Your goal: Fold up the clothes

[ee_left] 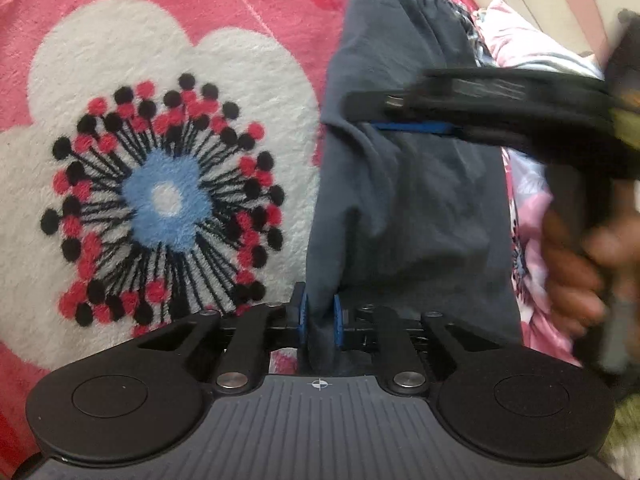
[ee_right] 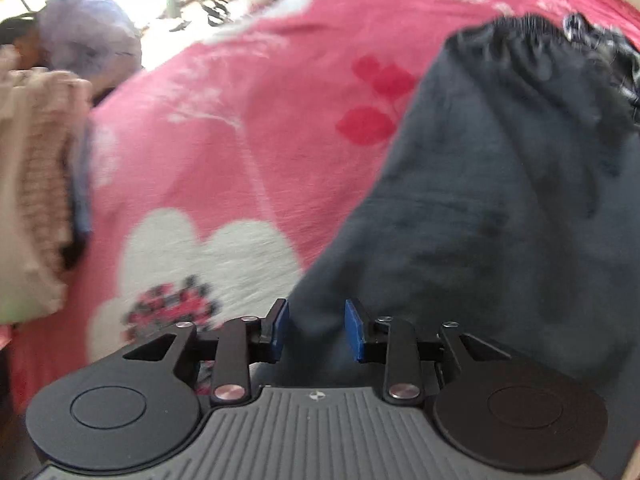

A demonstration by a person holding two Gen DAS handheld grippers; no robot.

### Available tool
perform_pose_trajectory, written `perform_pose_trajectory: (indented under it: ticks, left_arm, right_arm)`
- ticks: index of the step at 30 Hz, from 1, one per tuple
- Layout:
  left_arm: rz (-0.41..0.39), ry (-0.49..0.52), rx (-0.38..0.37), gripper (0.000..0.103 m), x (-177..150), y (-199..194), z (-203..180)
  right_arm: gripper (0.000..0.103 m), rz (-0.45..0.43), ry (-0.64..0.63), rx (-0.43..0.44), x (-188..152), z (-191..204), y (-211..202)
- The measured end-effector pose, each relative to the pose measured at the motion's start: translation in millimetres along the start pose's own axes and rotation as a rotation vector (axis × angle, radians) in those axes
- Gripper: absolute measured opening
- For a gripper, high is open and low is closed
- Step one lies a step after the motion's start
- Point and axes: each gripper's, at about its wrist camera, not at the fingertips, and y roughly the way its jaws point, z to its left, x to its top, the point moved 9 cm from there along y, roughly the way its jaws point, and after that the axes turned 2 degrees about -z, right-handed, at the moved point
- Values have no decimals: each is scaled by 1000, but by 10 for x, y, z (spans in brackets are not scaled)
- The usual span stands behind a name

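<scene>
1. The dark grey garment lies on the pink floral blanket. In the left wrist view it fills the centre right of the frame, with its gathered elastic waistband at the top.
2. The left gripper, bottom centre of its own view, has its blue pads pressed together on the lower edge of the garment. This pinch probably anchors one corner so the cloth can be lifted or drawn over for a fold.
3. The right gripper, bottom centre of the right wrist view, has its jaws part-way apart with garment cloth lying between them. The pads do not visibly press on the cloth, so no grip is established there.
4. In the left wrist view the right gripper reaches in from the right edge across the upper half of the garment, held by a hand. It is blurred. Its position suggests it is seeking a second hold point further up the cloth.
5. A pink-and-white patterned fabric lies just beside the garment along its right side and may snag in a fold.
6. A beige knitted item sits at the left edge of the right wrist view, well apart from the garment.
</scene>
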Motion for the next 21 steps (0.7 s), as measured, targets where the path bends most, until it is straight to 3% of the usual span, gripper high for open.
perform_pose_trajectory:
  ticks: [3, 5, 9, 15, 19, 21]
  left_arm:
    - [23, 33, -1, 10, -38, 37, -39]
    - [30, 48, -4, 10, -42, 43, -39]
    - [40, 14, -38, 10, -32, 56, 12]
    - [49, 11, -52, 11, 2, 102, 23]
    - [59, -6, -62, 12, -11, 111, 102]
    - [66, -23, -71, 12, -5, 119, 119]
  right_arm:
    - [28, -74, 65, -20, 254, -294, 130]
    - [31, -144, 139, -52, 477, -548, 68]
    - [36, -302, 260, -26, 962, -998, -208]
    - [36, -345, 328, -161, 1644, -1766, 73]
    - [34, -329, 411, -252, 1735, -2206, 331]
    - [34, -379, 458, -231, 1719, -2289, 251]
